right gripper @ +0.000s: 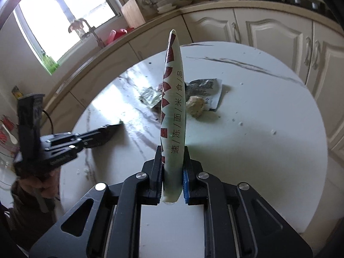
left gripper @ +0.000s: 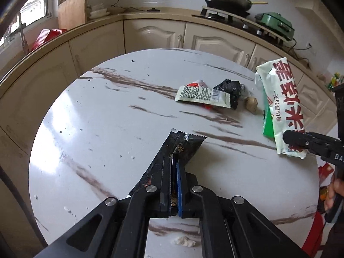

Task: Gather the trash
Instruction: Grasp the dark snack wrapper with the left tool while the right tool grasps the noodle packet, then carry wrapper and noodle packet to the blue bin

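Note:
My left gripper (left gripper: 173, 161) is shut on a black snack wrapper (left gripper: 185, 145) just above the round marble table (left gripper: 107, 118). At the right edge, my right gripper (left gripper: 297, 144) is shut on a large pale green food bag with red characters (left gripper: 277, 99), held up off the table. In the right wrist view that bag (right gripper: 173, 107) stands edge-on between the closed fingers of the right gripper (right gripper: 173, 159), and the left gripper (right gripper: 116, 127) shows at the left. A pale green wrapper (left gripper: 202, 94), a crumpled black wrapper (left gripper: 230, 88) and a brownish paper ball (left gripper: 251, 104) lie on the table.
White crumbs (left gripper: 182, 241) dot the near table edge. Cream cabinets (left gripper: 154, 34) and a counter curve behind, with a stove and pan (left gripper: 228, 0), a green appliance (left gripper: 275, 24), a red rack (left gripper: 45, 38) and a cutting board (left gripper: 72, 10). A person's hand (right gripper: 47, 182) holds the left gripper.

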Tool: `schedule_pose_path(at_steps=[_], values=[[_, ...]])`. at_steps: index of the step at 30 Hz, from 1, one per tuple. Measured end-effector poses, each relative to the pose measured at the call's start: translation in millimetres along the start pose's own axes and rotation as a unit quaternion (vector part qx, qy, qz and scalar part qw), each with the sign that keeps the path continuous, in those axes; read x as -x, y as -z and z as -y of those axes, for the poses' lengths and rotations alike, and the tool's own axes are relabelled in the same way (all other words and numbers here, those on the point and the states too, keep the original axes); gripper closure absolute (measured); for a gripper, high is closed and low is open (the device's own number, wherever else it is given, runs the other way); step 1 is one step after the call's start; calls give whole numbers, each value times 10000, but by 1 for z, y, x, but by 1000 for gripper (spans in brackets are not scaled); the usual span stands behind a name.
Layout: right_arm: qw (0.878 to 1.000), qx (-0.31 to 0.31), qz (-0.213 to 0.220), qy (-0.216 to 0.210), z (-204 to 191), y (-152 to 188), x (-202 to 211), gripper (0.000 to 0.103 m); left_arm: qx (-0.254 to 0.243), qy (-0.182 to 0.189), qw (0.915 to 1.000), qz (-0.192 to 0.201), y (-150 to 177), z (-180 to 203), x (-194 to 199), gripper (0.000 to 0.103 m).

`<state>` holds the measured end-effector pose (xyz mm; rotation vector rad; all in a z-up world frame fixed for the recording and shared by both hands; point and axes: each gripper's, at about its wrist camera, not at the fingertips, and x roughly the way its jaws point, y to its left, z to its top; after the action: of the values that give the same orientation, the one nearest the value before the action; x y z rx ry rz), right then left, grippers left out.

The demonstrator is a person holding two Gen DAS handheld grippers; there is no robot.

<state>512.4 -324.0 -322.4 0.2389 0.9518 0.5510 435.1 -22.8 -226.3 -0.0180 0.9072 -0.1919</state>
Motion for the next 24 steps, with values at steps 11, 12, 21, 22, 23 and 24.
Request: schedule_pose_path(at_steps=[11,12,21,22,23,24], values=[[9957,-487,371,-694,15,26,30,89,2,407,9991,131,13,29,38,103],[9947,-538,415,-767,18,29,35,89,-11,439,9989,152,14,34,41,103],[9901,-824,894,-703,44,67,95,89,-622,736,9949,309,14,124,62,103],[9895,-864,961,-645,50,73,105,89,-706,799,9938,322,14,139,62,103],[9891,-904,1030,-541,58,80,117,89,-807,868,9924,329,13,155,62,103],[9888,-932,1076,-444,64,87,128,89,-911,929,9909,331,13,171,62,103]])
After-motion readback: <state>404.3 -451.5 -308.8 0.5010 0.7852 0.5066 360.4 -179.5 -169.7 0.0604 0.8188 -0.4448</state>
